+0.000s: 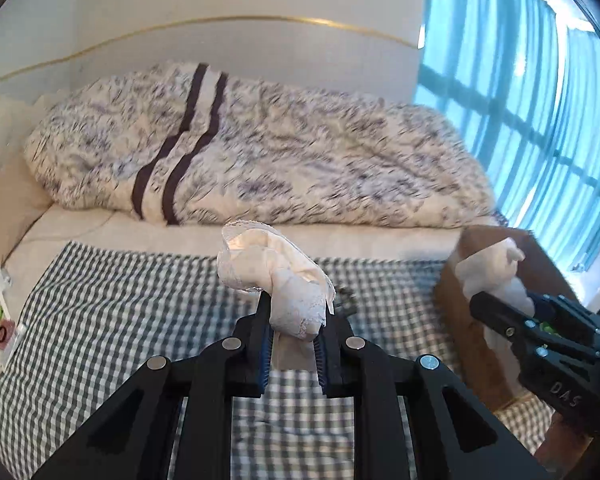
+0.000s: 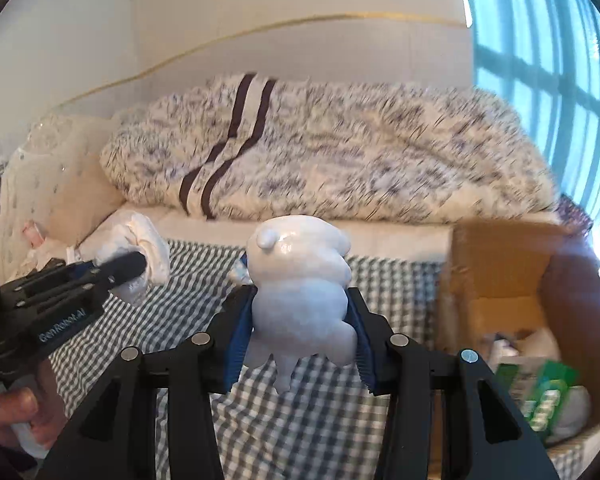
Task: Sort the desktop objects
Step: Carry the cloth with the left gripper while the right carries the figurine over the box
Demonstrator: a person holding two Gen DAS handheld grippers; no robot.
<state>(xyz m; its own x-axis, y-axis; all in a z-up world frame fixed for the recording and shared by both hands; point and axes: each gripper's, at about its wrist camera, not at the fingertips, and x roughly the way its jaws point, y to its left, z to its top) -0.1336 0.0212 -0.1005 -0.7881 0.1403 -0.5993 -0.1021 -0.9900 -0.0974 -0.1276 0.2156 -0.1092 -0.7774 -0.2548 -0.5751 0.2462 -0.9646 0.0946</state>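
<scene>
- Left claw: pinches a crumpled white lace-edged cloth, held aloft above the checked cloth spread on the bed.
- Right claw: grips a glossy white figurine at its waist, clear of the bedding.
- Cardboard box: open, to the right; a green packet and other items lie inside.
- Advice: carry the figurine over the box opening, lower it past the flap, then part the fingers; keep the left load well apart to avoid a clash.
</scene>
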